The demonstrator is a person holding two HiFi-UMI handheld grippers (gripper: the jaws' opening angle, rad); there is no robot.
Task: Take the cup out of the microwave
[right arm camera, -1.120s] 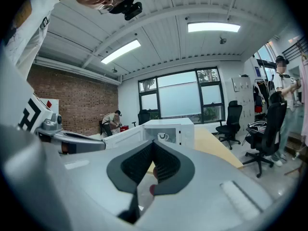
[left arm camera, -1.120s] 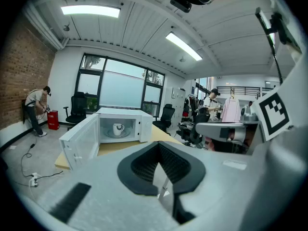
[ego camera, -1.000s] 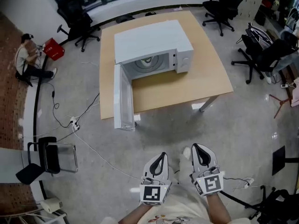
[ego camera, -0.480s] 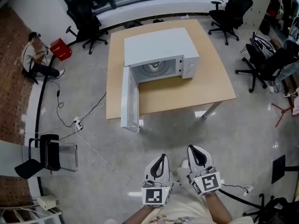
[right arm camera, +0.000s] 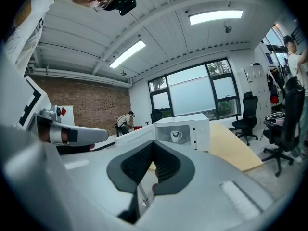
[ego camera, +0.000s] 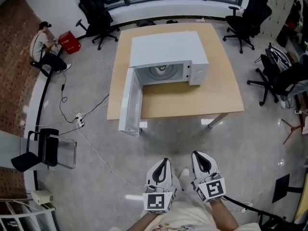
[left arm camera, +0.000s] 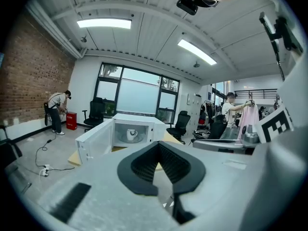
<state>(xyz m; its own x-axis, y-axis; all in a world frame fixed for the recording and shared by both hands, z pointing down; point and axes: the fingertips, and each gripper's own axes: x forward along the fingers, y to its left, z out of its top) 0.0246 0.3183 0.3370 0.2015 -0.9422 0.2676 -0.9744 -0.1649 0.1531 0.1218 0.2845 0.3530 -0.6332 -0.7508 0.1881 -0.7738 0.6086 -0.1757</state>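
Note:
A white microwave (ego camera: 168, 52) stands on a wooden table (ego camera: 211, 95) across the floor from me, its door (ego camera: 130, 102) swung wide open to the left. Inside, a white cup (ego camera: 160, 71) sits on the turntable; it also shows in the left gripper view as the cup (left arm camera: 132, 135) and in the right gripper view as the cup (right arm camera: 176, 135). My left gripper (ego camera: 165, 161) and right gripper (ego camera: 196, 156) hang side by side close to my body, far short of the table. Both are shut, with nothing between the jaws.
Cables and a power strip (ego camera: 79, 121) trail over the floor left of the table. A black chair (ego camera: 48, 153) stands at the near left. Office chairs (ego camera: 248, 16) ring the table's far and right sides. A person (ego camera: 43, 49) crouches by a red box at the far left.
The table and microwave have shifted right and a little lower in the head view. Both grippers stay low by my body, shut and empty.

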